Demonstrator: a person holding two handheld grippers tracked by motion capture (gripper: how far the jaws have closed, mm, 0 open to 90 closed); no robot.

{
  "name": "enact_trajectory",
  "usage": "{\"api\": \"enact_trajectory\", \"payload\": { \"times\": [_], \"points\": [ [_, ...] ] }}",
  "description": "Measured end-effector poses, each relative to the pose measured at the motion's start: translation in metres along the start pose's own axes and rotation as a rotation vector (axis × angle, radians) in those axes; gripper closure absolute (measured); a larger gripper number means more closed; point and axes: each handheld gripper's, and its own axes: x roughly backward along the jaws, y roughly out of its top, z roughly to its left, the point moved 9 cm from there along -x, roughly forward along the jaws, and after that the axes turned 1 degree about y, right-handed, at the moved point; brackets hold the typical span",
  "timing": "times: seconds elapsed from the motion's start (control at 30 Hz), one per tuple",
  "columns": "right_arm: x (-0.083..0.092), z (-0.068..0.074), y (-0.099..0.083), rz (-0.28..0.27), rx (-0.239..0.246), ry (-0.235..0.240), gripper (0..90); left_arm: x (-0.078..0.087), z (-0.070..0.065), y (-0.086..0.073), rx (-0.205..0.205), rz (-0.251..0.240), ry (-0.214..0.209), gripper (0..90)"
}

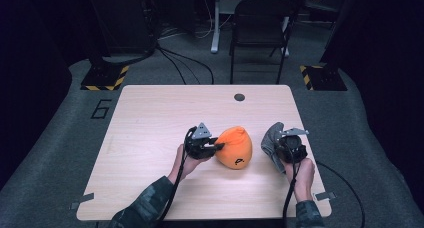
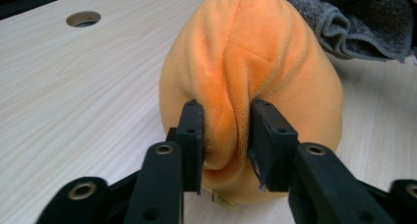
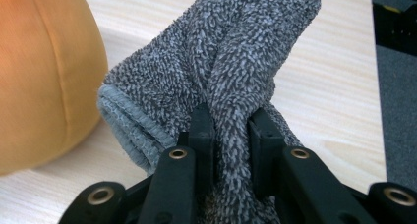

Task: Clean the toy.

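Hat fold pinched by left gripper; towel clamped by right gripper. Likely next: towel stuffed into hat.

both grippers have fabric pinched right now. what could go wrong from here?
1. The left gripper pinches only a fold of the orange plush bag; lifting might let that fold slip out.
2. The right gripper clamps a bunched part of the grey towel, whose loose rolled edge hangs free and could drag on the table.
3. Towel and bag lie close together, so moving one may nudge the other.
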Motion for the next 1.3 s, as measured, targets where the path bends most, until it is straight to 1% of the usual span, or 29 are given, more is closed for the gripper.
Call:
{"api": "enact_trajectory", "payload": {
  "times": [0.1, 0.13, 0.17, 0.2, 0.23, 0.27, 0.3, 0.33, 0.37, 0.4, 0.43, 0.5, 0.53, 0.57, 0.6, 0.67, 0.7, 0.77, 0.8, 0.83, 0.9, 0.93, 1.0, 1.03, 1.07, 1.1, 1.17, 1.23, 1.3],
  "points": [
    [-0.006, 0.001, -0.006, 0.024, -0.002, 0.003, 75.1, -0.002, 0.006, 0.0, 0.004, 0.008, 0.034, 57.3],
    [-0.008, 0.001, -0.008, 0.031, -0.005, 0.005, 75.0, -0.003, 0.007, 0.0, 0.016, 0.007, 0.047, 54.7],
    [-0.01, 0.0, -0.011, 0.038, -0.001, 0.005, 74.9, -0.004, 0.009, -0.001, 0.017, 0.009, 0.056, 54.2],
    [-0.012, 0.0, -0.013, 0.044, -0.009, 0.009, 74.8, -0.004, 0.013, 0.0, 0.017, 0.002, 0.073, 53.1],
    [-0.014, -0.001, -0.015, 0.05, -0.013, 0.009, 74.7, -0.004, 0.016, -0.001, 0.019, 0.009, 0.086, 52.0],
    [-0.015, -0.001, -0.017, 0.058, -0.016, 0.016, 74.5, -0.005, 0.02, -0.001, 0.026, 0.001, 0.113, 50.6],
    [-0.017, -0.001, -0.018, 0.062, -0.029, 0.018, 74.2, -0.005, 0.024, -0.002, 0.036, 0.001, 0.119, 49.1],
    [-0.019, -0.003, -0.02, 0.062, -0.021, 0.018, 73.9, -0.006, 0.027, -0.003, 0.047, 0.003, 0.126, 49.1],
    [-0.02, -0.002, -0.021, 0.068, -0.028, 0.019, 73.7, -0.006, 0.032, -0.004, 0.064, -0.004, 0.138, 48.8],
    [-0.022, -0.003, -0.023, 0.077, -0.023, 0.019, 73.4, -0.006, 0.036, -0.006, 0.062, 0.004, 0.143, 48.1],
    [-0.024, -0.002, -0.024, 0.083, -0.023, 0.019, 72.8, -0.007, 0.041, -0.007, 0.073, 0.006, 0.155, 48.1],
    [-0.027, -0.001, -0.026, 0.091, -0.015, 0.013, 71.2, -0.008, 0.05, -0.009, 0.102, -0.001, 0.171, 46.8],
    [-0.029, 0.0, -0.027, 0.095, -0.012, 0.01, 70.4, -0.009, 0.054, -0.01, 0.126, -0.01, 0.178, 46.5],
    [-0.031, 0.001, -0.029, 0.103, -0.002, 0.006, 68.7, -0.01, 0.057, -0.011, 0.144, -0.011, 0.175, 45.6],
    [-0.034, 0.001, -0.029, 0.101, 0.012, -0.001, 65.8, -0.011, 0.061, -0.012, 0.157, -0.014, 0.183, 44.6],
    [-0.038, 0.003, -0.032, 0.119, 0.009, -0.015, 59.6, -0.012, 0.068, -0.014, 0.178, -0.026, 0.186, 42.8],
    [-0.039, 0.003, -0.033, 0.117, 0.011, -0.021, 55.9, -0.012, 0.07, -0.014, 0.189, -0.029, 0.19, 41.4],
    [-0.04, 0.001, -0.034, 0.121, 0.014, -0.032, 47.4, -0.012, 0.073, -0.013, 0.207, -0.046, 0.194, 38.3],
    [-0.039, 0.0, -0.033, 0.114, 0.011, -0.034, 44.2, -0.012, 0.074, -0.013, 0.208, -0.05, 0.199, 36.8],
    [-0.038, -0.001, -0.033, 0.108, 0.01, -0.032, 40.9, -0.012, 0.075, -0.013, 0.214, -0.054, 0.193, 35.7],
    [-0.035, -0.003, -0.032, 0.097, 0.001, -0.033, 33.7, -0.01, 0.076, -0.012, 0.206, -0.052, 0.197, 32.3],
    [-0.033, -0.004, -0.031, 0.086, -0.003, -0.033, 31.2, -0.01, 0.076, -0.011, 0.214, -0.063, 0.196, 30.9],
    [-0.026, -0.006, -0.029, 0.065, -0.023, -0.037, 21.2, -0.008, 0.077, -0.01, 0.216, -0.065, 0.198, 28.1],
    [-0.023, -0.007, -0.028, 0.051, -0.024, -0.03, 20.9, -0.006, 0.077, -0.01, 0.22, -0.067, 0.198, 26.7],
    [-0.019, -0.007, -0.026, 0.037, -0.023, -0.023, 16.3, -0.004, 0.078, -0.01, 0.218, -0.066, 0.209, 23.2],
    [-0.016, -0.007, -0.025, 0.025, -0.026, -0.012, 13.5, -0.001, 0.078, -0.009, 0.219, -0.073, 0.206, 20.6],
    [-0.01, -0.008, -0.024, 0.006, -0.022, -0.004, 12.0, 0.005, 0.079, -0.007, 0.217, -0.081, 0.211, 19.2],
    [-0.006, -0.007, -0.026, -0.001, -0.023, 0.015, 7.6, 0.012, 0.078, -0.007, 0.204, -0.082, 0.211, 16.2],
    [-0.003, -0.008, -0.029, 0.002, -0.021, 0.021, 4.2, 0.019, 0.076, -0.008, 0.194, -0.082, 0.21, 15.6]
  ]
}}
